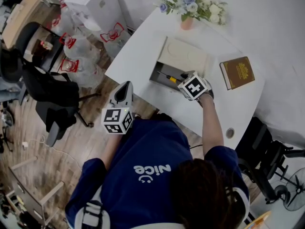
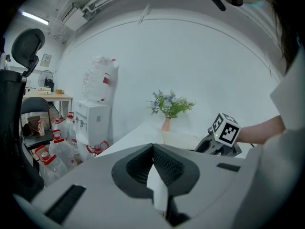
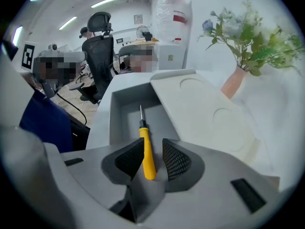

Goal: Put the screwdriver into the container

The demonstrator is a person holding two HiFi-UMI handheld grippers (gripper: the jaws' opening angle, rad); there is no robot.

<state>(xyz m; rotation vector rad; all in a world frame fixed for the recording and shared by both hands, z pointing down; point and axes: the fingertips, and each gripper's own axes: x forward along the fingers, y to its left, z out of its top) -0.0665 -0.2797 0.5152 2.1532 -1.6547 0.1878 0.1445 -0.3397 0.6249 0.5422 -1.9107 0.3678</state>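
Screwdriver [image 3: 145, 142]: smooth yellow handle, slim metal shaft

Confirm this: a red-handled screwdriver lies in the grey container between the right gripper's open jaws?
Only the colour is wrong: the right gripper view shows a yellow-handled screwdriver lying in the grey container between the open jaws of the right gripper.

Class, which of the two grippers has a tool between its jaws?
The right gripper: a yellow-handled screwdriver lies between its parted jaws, in the grey container. The left gripper is shut and empty.
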